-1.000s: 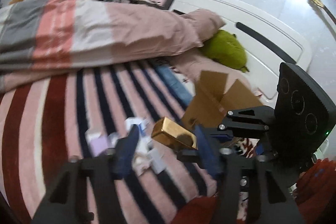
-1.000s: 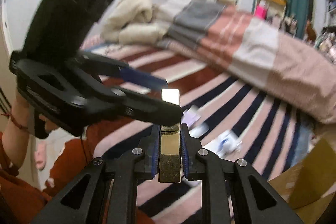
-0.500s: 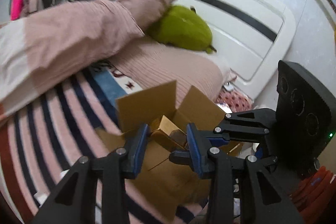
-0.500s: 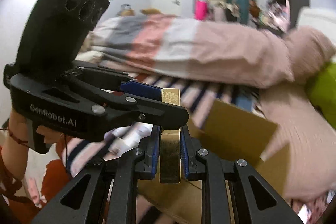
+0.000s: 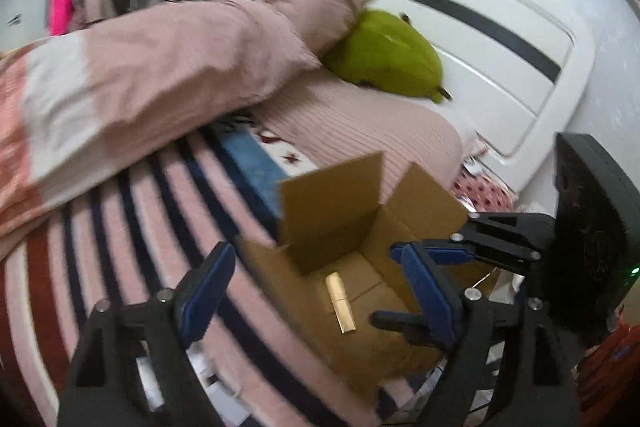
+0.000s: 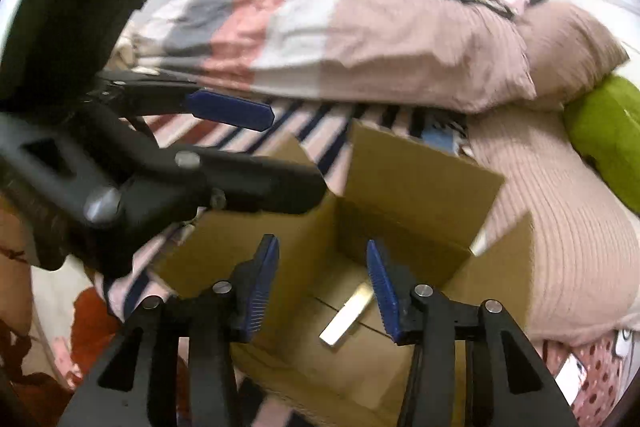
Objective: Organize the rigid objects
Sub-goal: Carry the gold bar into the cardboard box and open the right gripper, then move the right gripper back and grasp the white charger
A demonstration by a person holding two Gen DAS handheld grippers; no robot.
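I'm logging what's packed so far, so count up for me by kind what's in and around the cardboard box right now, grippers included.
Cardboard box: 1
Gold bar-shaped box, lying on the box floor: 1
Grippers, both open and empty: 2, left gripper and right gripper
Green plush toy by the headboard: 1
Total: 5

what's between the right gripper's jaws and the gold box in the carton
Nothing: in the right wrist view the right gripper hangs open above the cardboard carton, with only bare carton floor around the gold box.
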